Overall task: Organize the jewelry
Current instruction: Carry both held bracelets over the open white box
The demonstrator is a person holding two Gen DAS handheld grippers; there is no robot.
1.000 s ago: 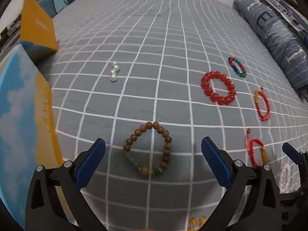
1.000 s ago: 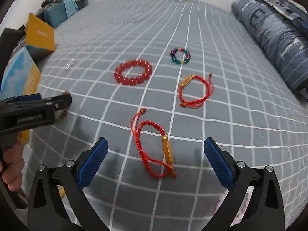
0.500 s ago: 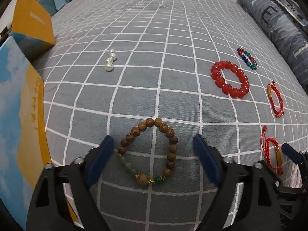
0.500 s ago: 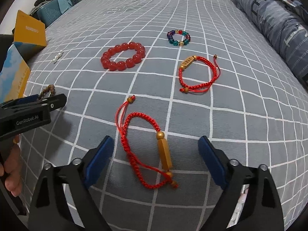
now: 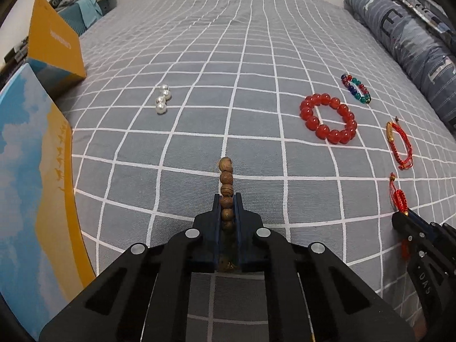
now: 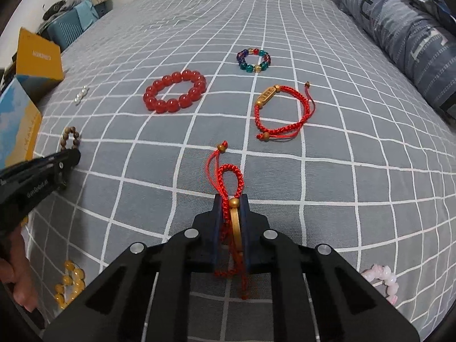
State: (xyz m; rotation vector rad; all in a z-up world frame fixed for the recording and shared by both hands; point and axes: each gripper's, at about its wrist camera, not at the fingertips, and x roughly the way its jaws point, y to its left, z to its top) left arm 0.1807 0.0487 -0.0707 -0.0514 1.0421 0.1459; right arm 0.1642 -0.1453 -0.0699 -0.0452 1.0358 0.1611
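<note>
My left gripper point(image 5: 227, 199) is shut on the brown wooden bead bracelet point(image 5: 226, 173), squeezed flat between the pads with several beads sticking out ahead. My right gripper point(image 6: 230, 201) is shut on the red cord bracelet with a gold bar point(image 6: 229, 179); its loop sticks out ahead. On the grey checked bedspread point(image 5: 199, 65) lie a red bead bracelet point(image 6: 174, 91), a multicoloured bead bracelet point(image 6: 253, 60), a second red cord bracelet point(image 6: 280, 111) and a short string of pearls point(image 5: 162, 99).
An open orange and blue box point(image 5: 34, 142) stands at the left edge, its lid point(image 5: 54, 48) up behind. A rolled blue duvet point(image 5: 404, 37) lies along the right. A yellow bead bracelet point(image 6: 69, 283) and a pink one point(image 6: 382, 280) lie near me.
Both grippers moved forward and down and closed: the left on the wooden bead bracelet, the right on the red cord bracelet with the gold bar. Both bracelets are now squeezed flat.
</note>
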